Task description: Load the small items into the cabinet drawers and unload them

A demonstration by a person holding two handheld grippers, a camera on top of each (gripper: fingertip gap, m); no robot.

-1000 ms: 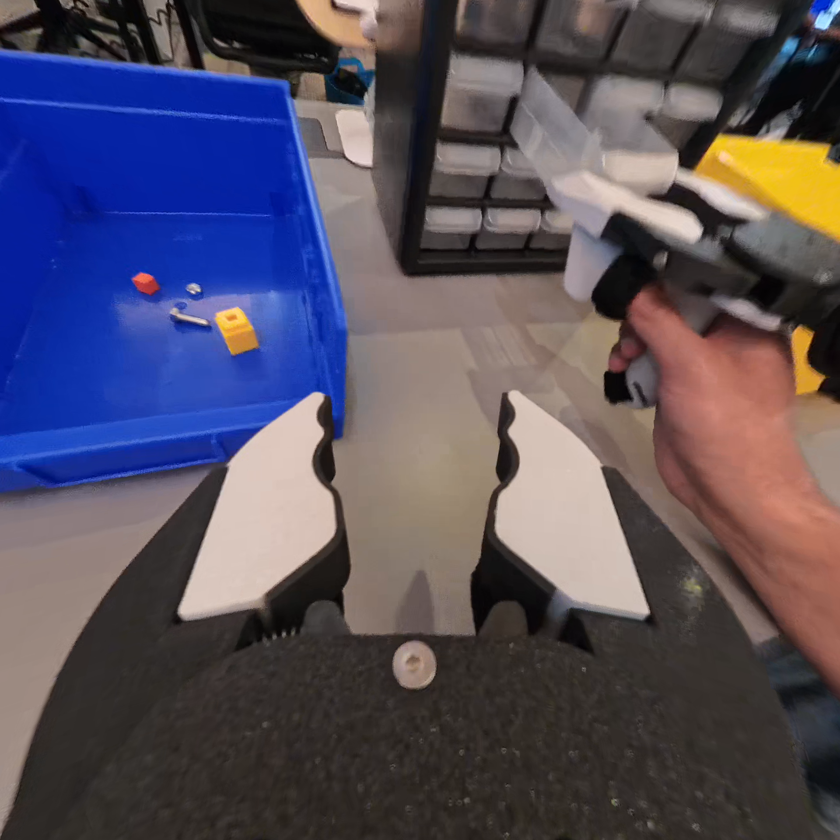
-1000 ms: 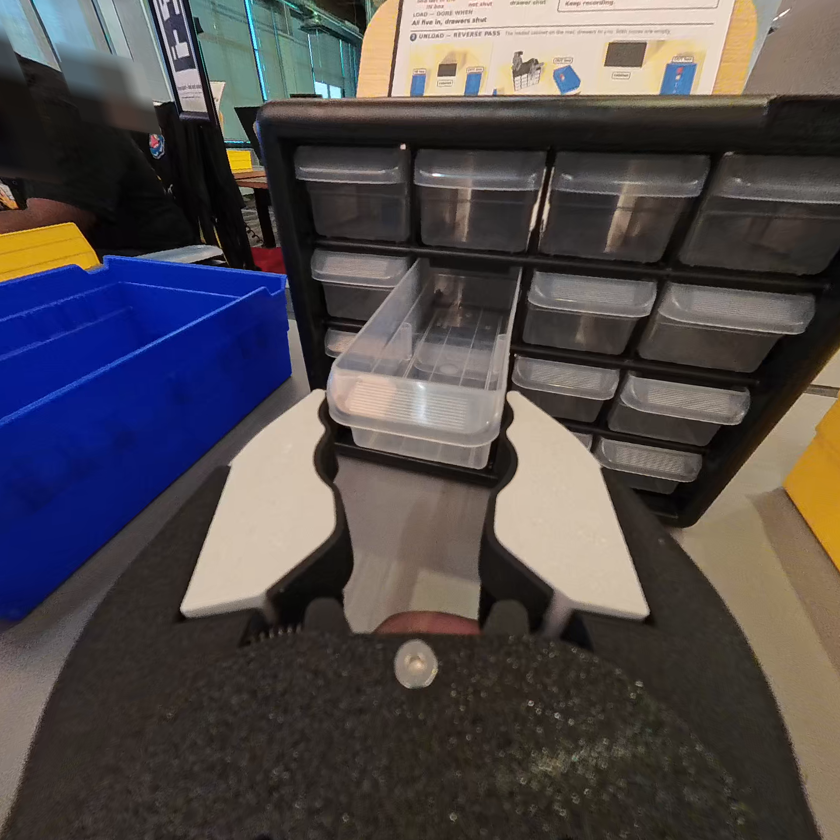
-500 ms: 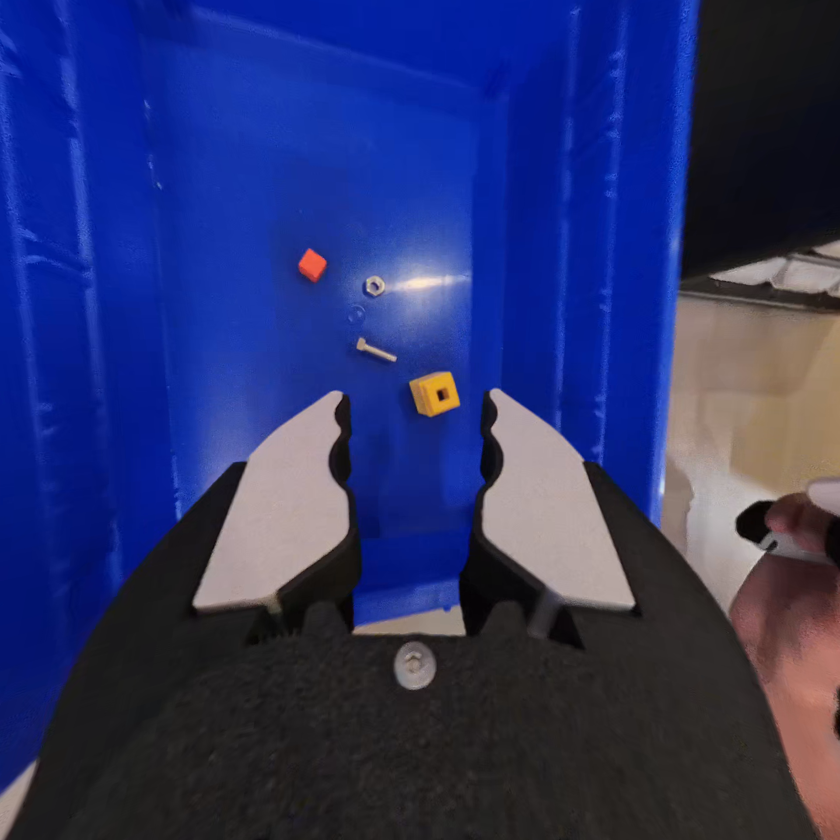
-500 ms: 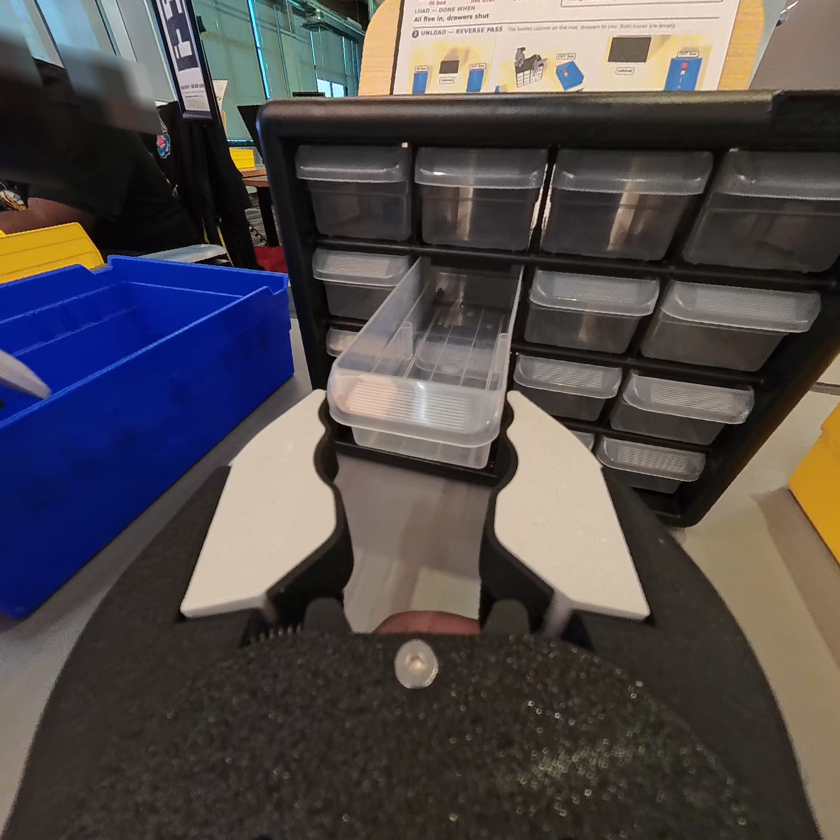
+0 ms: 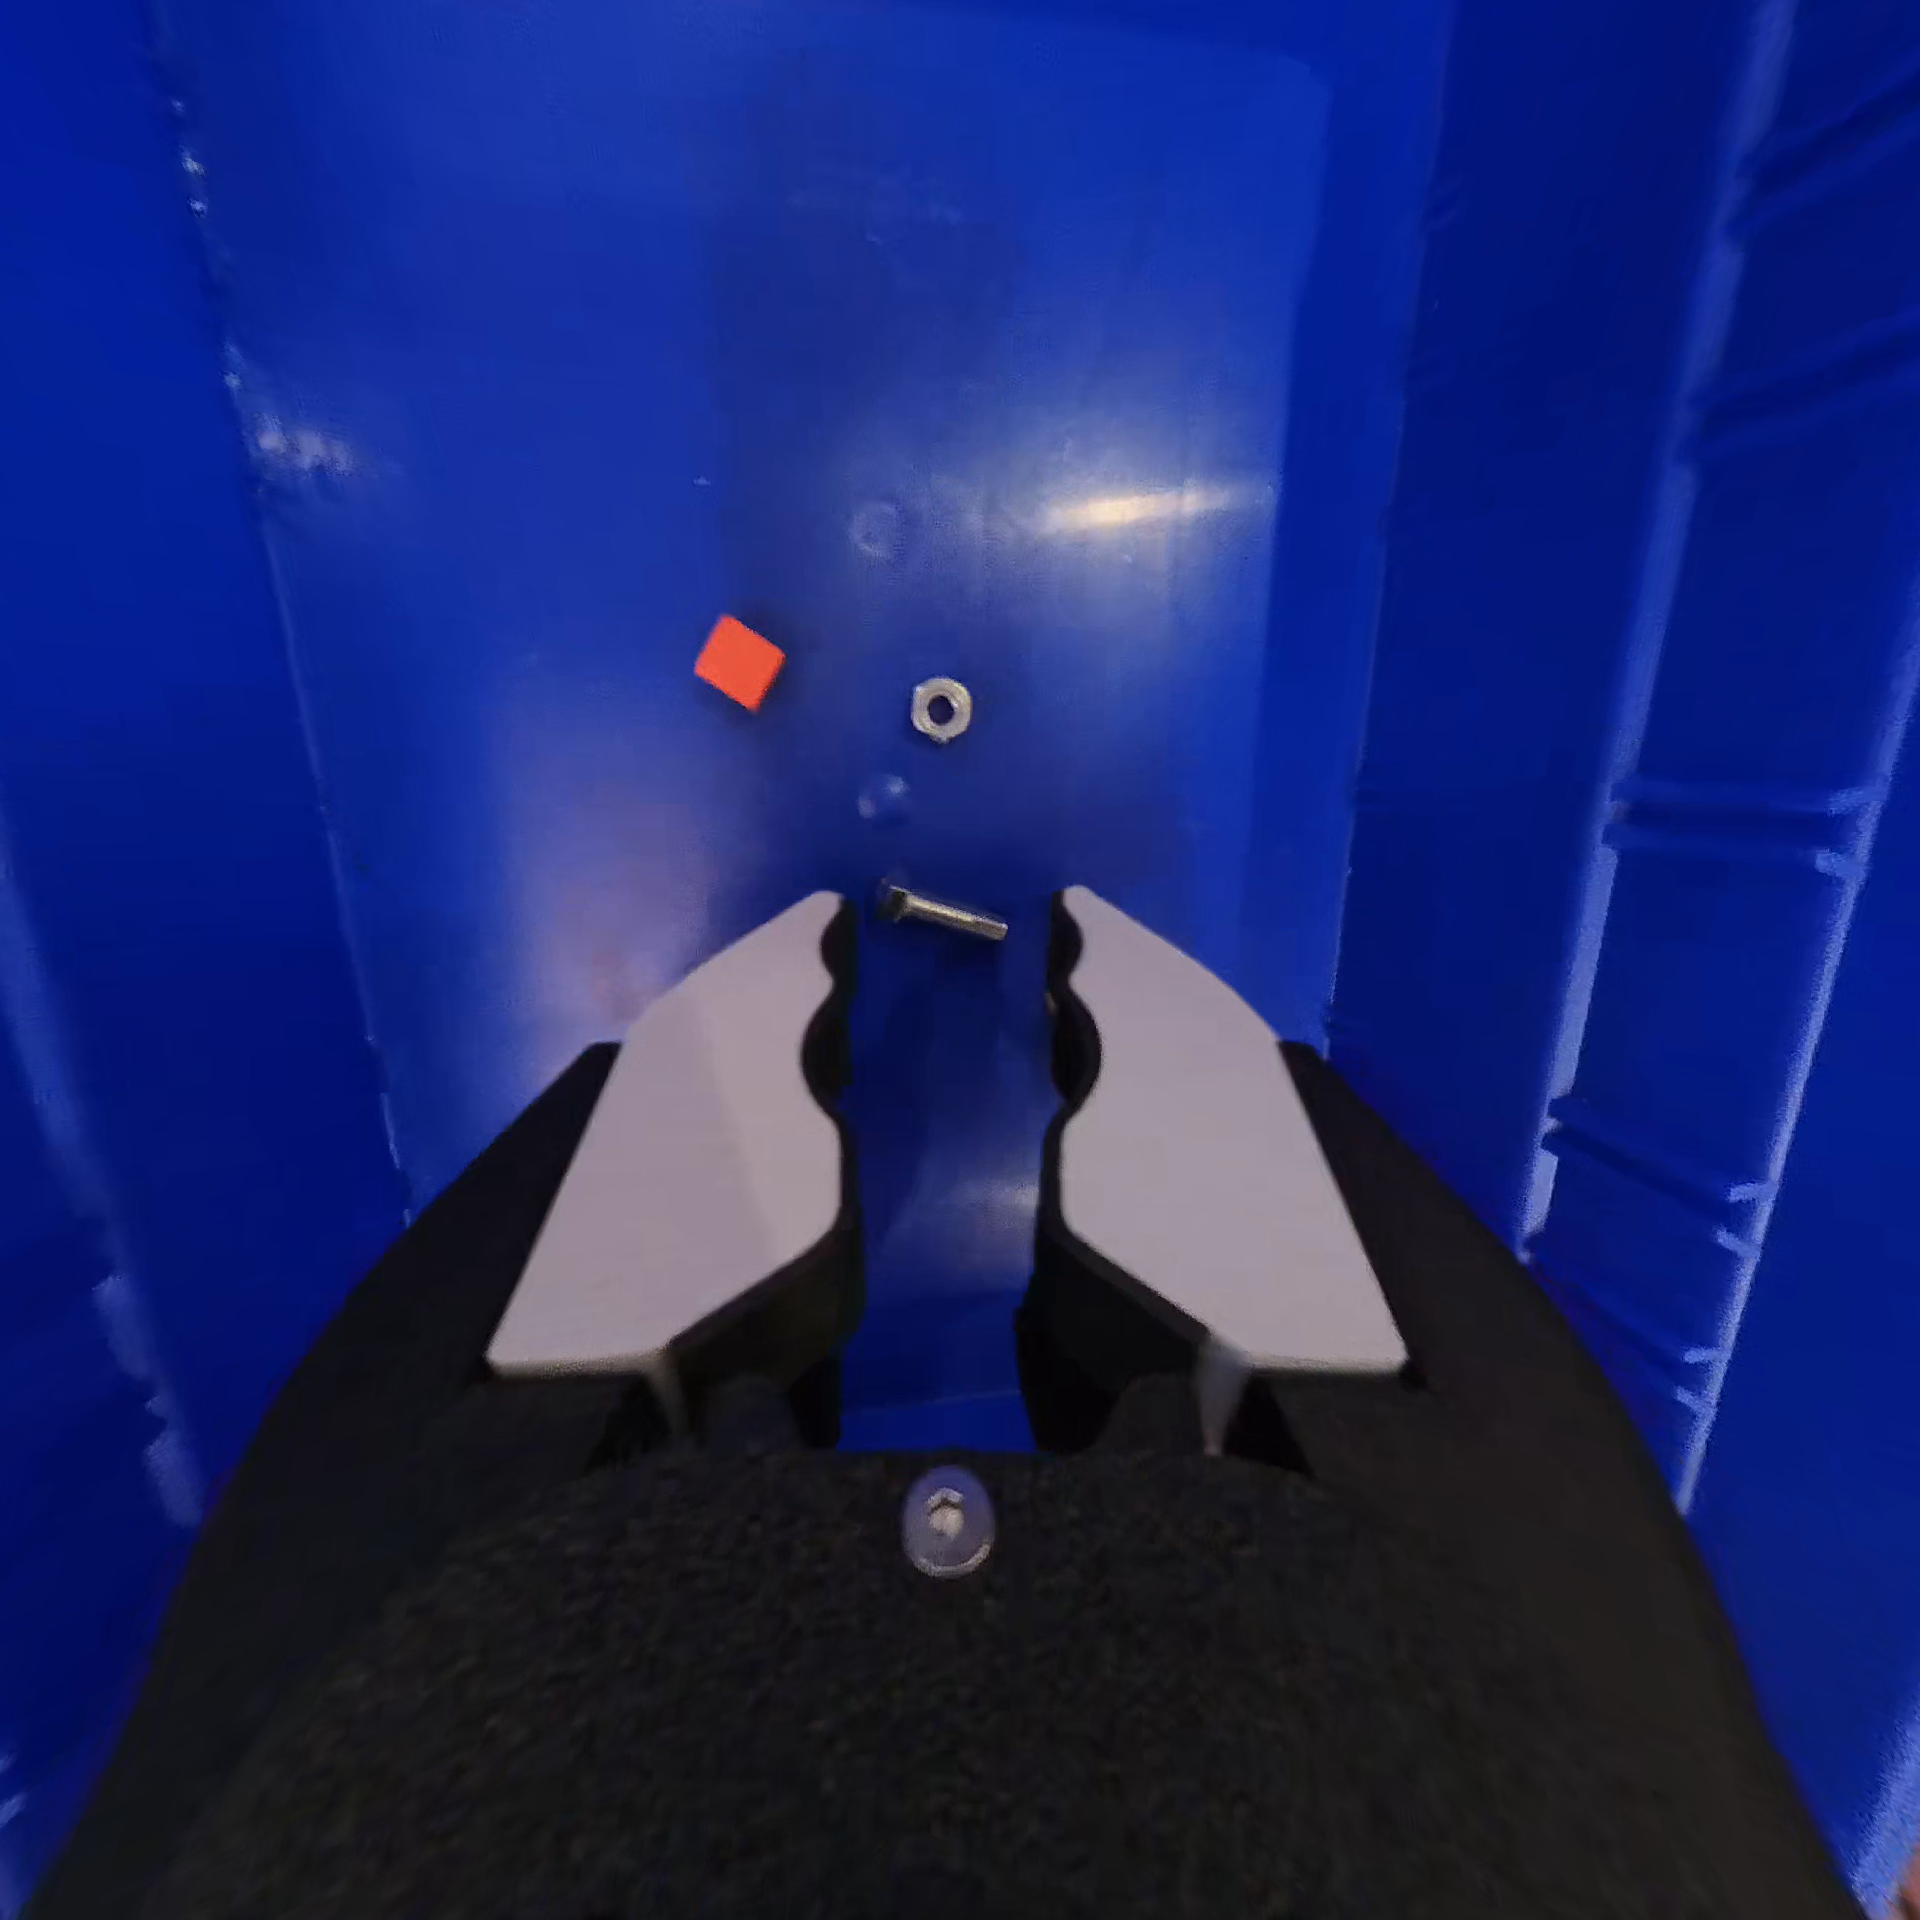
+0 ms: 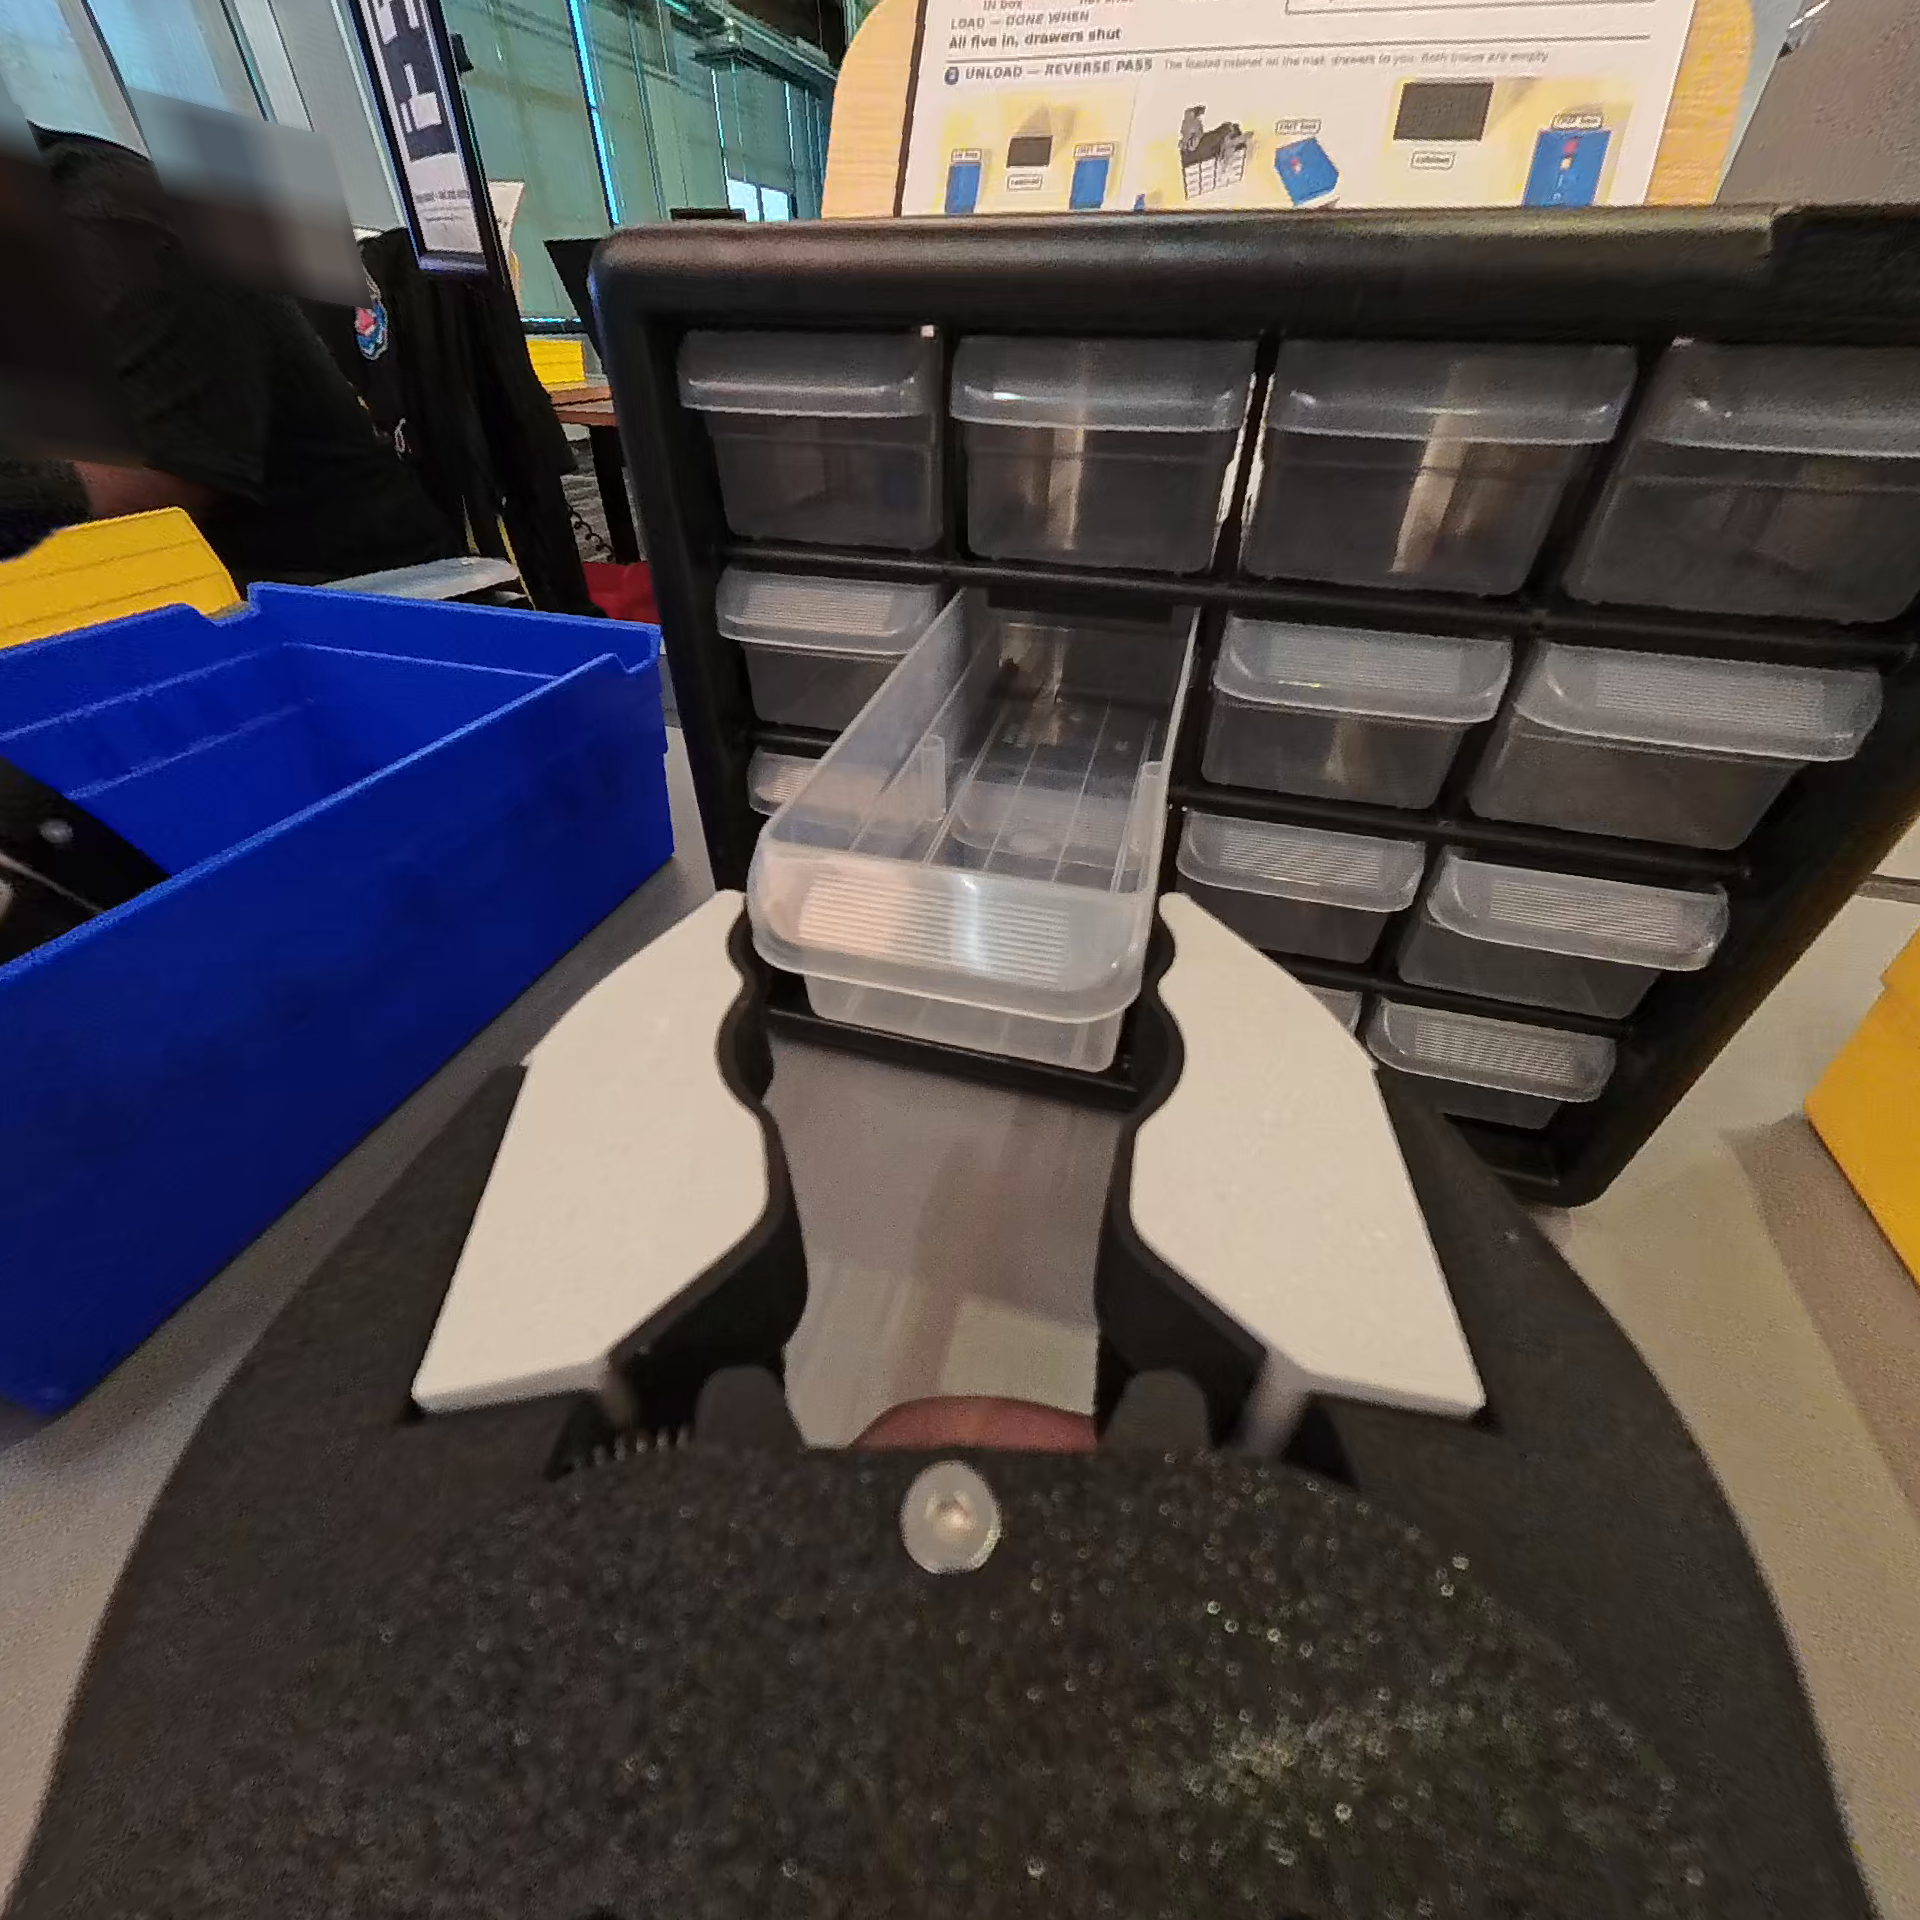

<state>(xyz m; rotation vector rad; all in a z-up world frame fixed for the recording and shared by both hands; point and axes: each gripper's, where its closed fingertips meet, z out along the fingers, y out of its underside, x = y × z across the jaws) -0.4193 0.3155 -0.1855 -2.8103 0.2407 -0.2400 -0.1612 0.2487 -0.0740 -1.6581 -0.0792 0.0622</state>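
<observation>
My left gripper (image 5: pixel 951 902) is down inside the blue bin (image 5: pixel 1507 623), its jaws partly closed but still apart. A small silver bolt (image 5: pixel 940 920) lies on the bin floor just between and ahead of its fingertips, not gripped. A silver nut (image 5: pixel 940 710) and a red cube (image 5: pixel 738 662) lie farther ahead. The yellow cube does not show. My right gripper (image 6: pixel 953 914) is open, its fingertips flanking the front of a pulled-out, empty clear drawer (image 6: pixel 966 831) of the black cabinet (image 6: pixel 1195 260).
In the right wrist view the blue bin (image 6: pixel 343 883) stands left of the cabinet, with the left gripper's black body (image 6: pixel 52 862) in it. Yellow bins sit at the far right (image 6: pixel 1870 1122) and far left (image 6: pixel 104 566). A person stands at the back left. A poster stands behind the cabinet. The red cube (image 5: pixel 738 662) is about 4 cm from my left fingertips and 30 cm from my right.
My left gripper swung from over the table into the blue bin and went down toward the bolt, its jaws narrowing. The yellow cube went out of sight. My right gripper stayed at the drawer.
</observation>
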